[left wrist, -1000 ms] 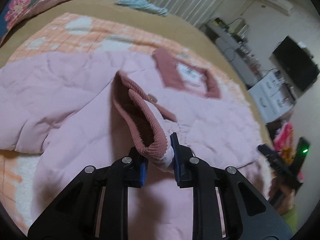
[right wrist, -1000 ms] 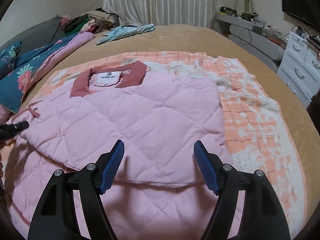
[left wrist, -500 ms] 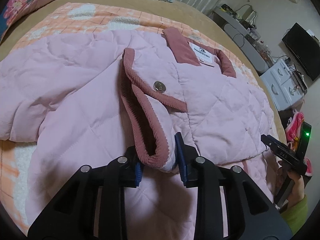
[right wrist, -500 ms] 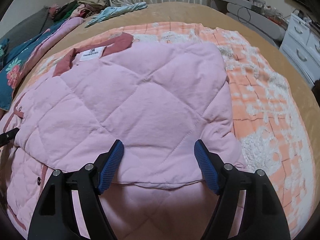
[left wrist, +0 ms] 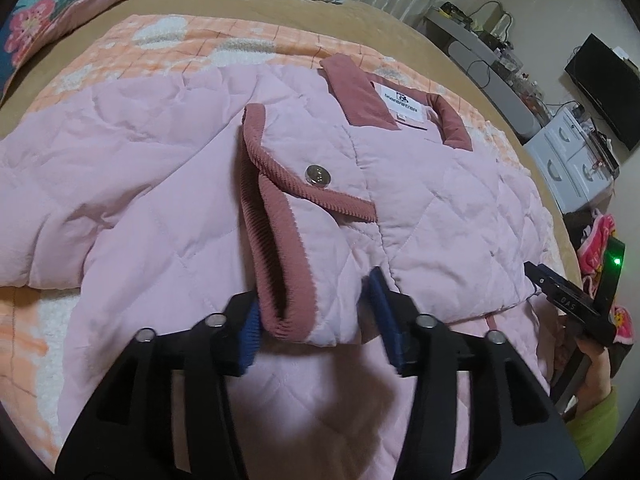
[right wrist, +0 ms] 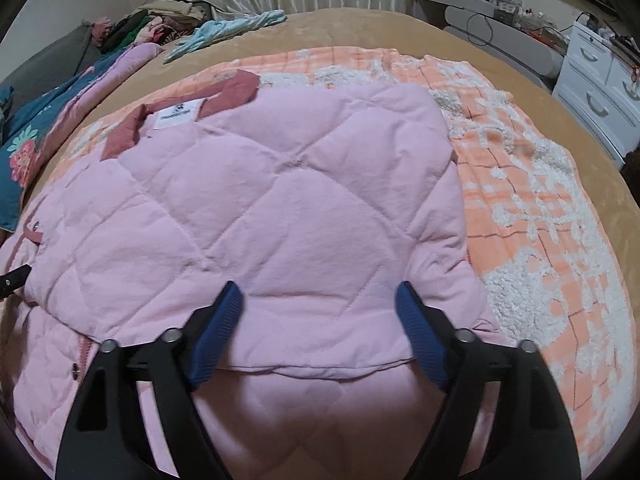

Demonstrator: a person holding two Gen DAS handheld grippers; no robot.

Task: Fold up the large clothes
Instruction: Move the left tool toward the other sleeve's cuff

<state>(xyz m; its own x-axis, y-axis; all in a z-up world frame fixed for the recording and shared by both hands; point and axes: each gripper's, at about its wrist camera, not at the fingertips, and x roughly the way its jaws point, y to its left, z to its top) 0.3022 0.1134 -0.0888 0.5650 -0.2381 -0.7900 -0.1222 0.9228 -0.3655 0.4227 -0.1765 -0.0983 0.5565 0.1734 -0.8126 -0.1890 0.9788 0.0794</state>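
- You are working on one pink quilted jacket (left wrist: 168, 184), which is lying across an orange-and-white checked blanket (right wrist: 532, 208) on a tan bed (left wrist: 304, 20).
- Your left tool (left wrist: 316, 320) is sitting with its two blue pads spread apart, one on each side of the sleeve cuff (left wrist: 280, 248). The cuff is lying between them, and neither pad looks to be pressing it.
- To finish this step well, I judge you should be lifting the left tool straight up and away, so the dark pink ribbed cuff is not dragged off the jacket's chest.
- Your right tool (right wrist: 320, 336) is also spread wide, hovering over the lower edge of the folded-in panel (right wrist: 288, 216) and gripping nothing.
- For the next fold, I would be pinching that lower hem through all its layers, then carrying it up toward the collar (right wrist: 224, 92).
- Counting, left to right: one cuff, one metal snap (left wrist: 317, 176) on the cuff flap, one collar with one white label (left wrist: 401, 105), two tools.
- Beyond the bed on the right, one white drawer unit (right wrist: 600, 92) is standing.
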